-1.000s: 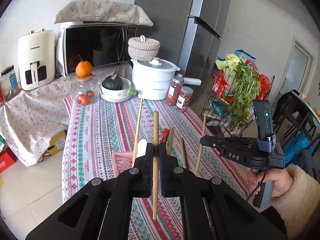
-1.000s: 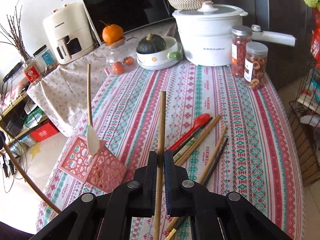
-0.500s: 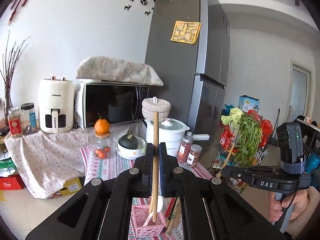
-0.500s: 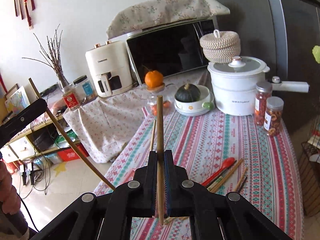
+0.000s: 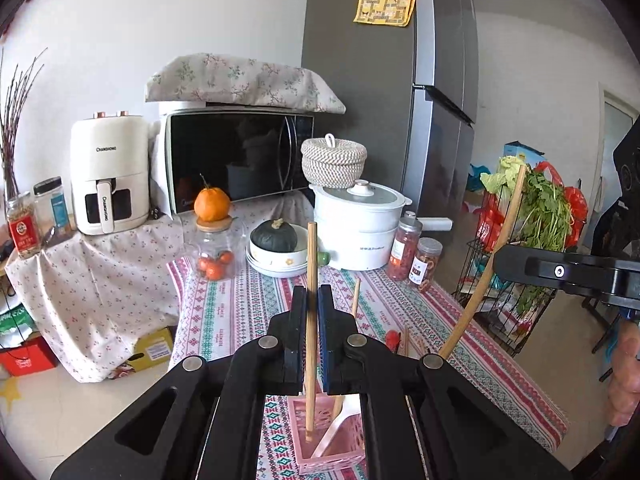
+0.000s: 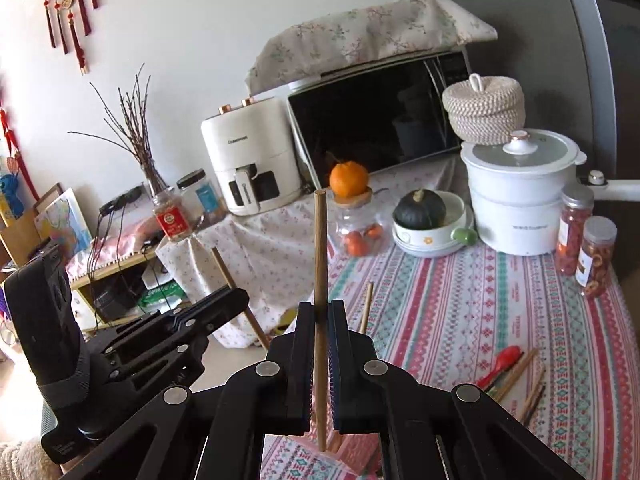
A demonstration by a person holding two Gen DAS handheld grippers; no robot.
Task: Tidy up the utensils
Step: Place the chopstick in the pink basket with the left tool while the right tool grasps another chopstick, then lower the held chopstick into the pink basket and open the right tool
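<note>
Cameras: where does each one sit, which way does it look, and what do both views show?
Left wrist: on the left gripper, looking along its fingers over the table toward the microwave; shows the jaws shut on a chopstick above the pink basket, and the right gripper at right.
Right wrist: on the right gripper, facing the same way; shows its own chopstick, and the left gripper.
Shared: microwave, white pot, basket.

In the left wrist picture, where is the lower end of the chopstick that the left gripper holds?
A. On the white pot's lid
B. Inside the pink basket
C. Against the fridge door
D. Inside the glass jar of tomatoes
B: the chopstick clamped in the left gripper runs down so its tip sits within the pink basket, beside a white spoon.
</note>
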